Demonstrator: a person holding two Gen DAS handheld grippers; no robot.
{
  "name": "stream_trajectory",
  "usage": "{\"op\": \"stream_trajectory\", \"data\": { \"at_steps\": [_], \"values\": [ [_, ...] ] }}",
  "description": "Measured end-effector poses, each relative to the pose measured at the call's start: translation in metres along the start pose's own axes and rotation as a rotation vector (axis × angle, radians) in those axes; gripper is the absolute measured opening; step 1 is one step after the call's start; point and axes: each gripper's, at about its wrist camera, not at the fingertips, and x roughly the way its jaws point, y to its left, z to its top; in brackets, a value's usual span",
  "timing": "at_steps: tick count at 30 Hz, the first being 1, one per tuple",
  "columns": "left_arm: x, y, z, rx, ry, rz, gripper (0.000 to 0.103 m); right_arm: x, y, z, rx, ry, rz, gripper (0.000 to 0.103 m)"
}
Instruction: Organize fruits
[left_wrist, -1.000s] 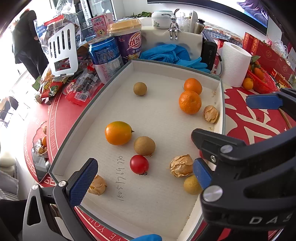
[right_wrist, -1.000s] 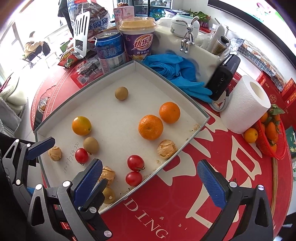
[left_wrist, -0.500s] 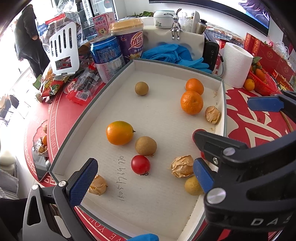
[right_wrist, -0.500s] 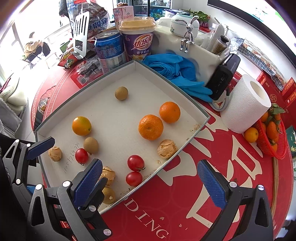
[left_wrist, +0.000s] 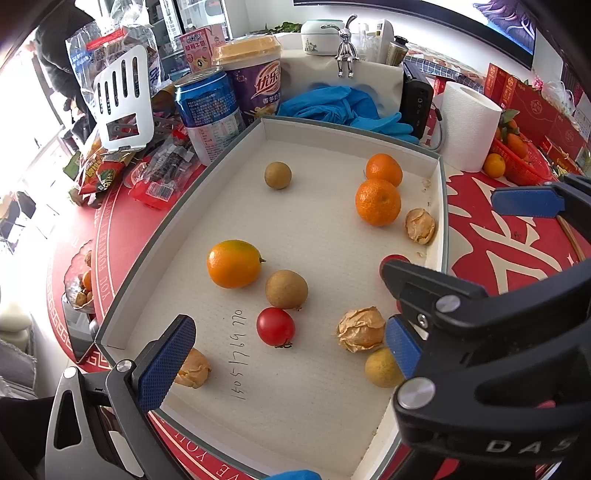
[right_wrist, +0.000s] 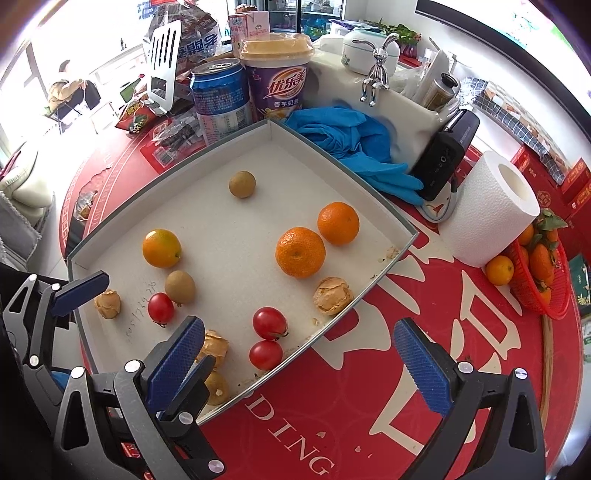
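Fruits loose in the white tray (left_wrist: 439, 206), both grippers over its near edge, nothing grasped.

We see the left gripper (left_wrist: 284, 350) with jaws apart and empty, the cherry tomato (left_wrist: 275, 326) at 12 o'clock just ahead and a husked berry (left_wrist: 361, 329) at 3 beside its right finger. The right gripper (right_wrist: 299, 358) is also spread wide and empty over the tray's near-right rim, two cherry tomatoes (right_wrist: 269, 323) at 11. Two oranges (right_wrist: 300, 252) sit at the tray's 2 o'clock, a kumquat (left_wrist: 233, 263) at 9. Against the earlier frames almost nothing differs: fruits unmoved, the left view a shade nearer, maybe just drift. So sorting hasn't started; we judge a first pick, likely the tomato, comes next.
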Motion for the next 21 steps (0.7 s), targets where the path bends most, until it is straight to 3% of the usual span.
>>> {"op": "stream_trajectory", "data": {
  "at_steps": [21],
  "values": [
    [0.0021,-0.0006,0.0000,0.004,0.006,0.010,0.103,0.0011,-0.0005,-0.0017,0.001,0.006,0.006,0.103]
  ]
}}
